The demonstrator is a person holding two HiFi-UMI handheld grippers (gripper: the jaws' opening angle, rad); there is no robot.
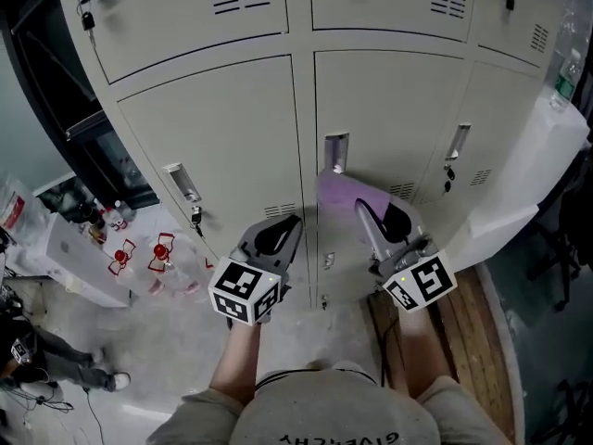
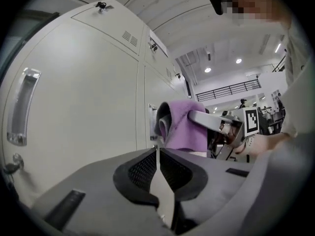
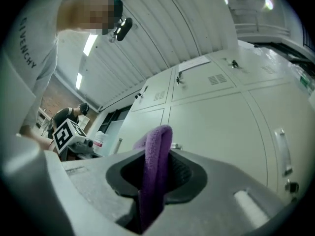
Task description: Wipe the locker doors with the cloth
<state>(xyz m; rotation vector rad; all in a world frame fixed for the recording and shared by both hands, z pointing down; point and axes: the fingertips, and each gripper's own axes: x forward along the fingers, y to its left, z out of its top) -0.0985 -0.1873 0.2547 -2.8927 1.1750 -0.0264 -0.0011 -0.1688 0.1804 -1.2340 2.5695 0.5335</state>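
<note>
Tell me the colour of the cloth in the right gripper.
Purple. The cloth shows best in the right gripper view, pinched in the right gripper.

— What is the person wearing?
— A pale grey short-sleeved T-shirt (image 1: 324, 406) with dark lettering, and a small black camera (image 3: 123, 28) at the head.
— And the tools?
— The left gripper (image 1: 281, 233) and right gripper (image 1: 382, 209) are grey-shelled, with black pads that look ribbed. The left cube (image 1: 246, 290) and right cube (image 1: 420, 281) carry black-and-white square markers.
</note>
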